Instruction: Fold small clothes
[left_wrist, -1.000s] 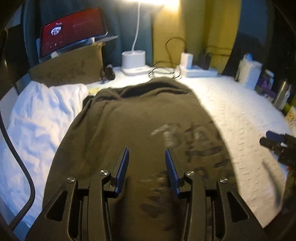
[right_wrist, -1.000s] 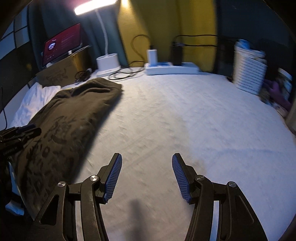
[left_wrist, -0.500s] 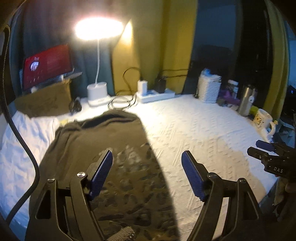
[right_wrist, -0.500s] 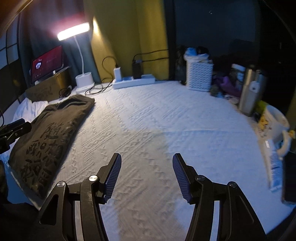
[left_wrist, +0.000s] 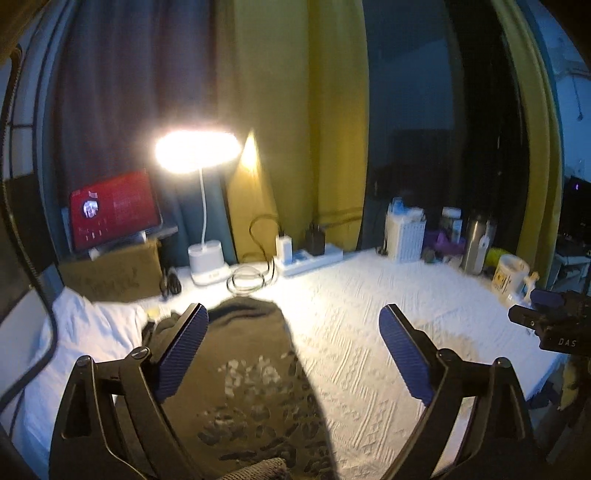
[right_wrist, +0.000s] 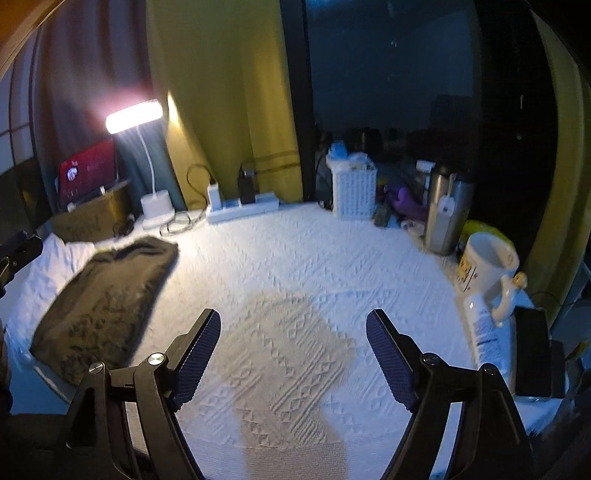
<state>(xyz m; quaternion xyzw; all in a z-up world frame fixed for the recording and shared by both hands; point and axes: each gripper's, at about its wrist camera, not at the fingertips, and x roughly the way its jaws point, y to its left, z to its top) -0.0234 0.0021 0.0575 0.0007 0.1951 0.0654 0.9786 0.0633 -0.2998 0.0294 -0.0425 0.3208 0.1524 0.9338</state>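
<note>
Left gripper (left_wrist: 291, 354), right gripper (right_wrist: 293, 356): jaws wide apart, holding nothing

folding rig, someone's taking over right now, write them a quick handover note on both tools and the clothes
Left tool: open, holding nothing, raised above the near end of the folded olive printed shirt.
Right tool: open, holding nothing, above bare white bedspread.
Clothes: the olive shirt lies folded into a long narrow rectangle on the left of the bed, partly on a white garment spread beneath it. Another olive piece sits at the back under the red-screened tablet.
Done: olive shirt looks folded.
Left: probably the white garment; whether it is folded cannot be told.
</note>
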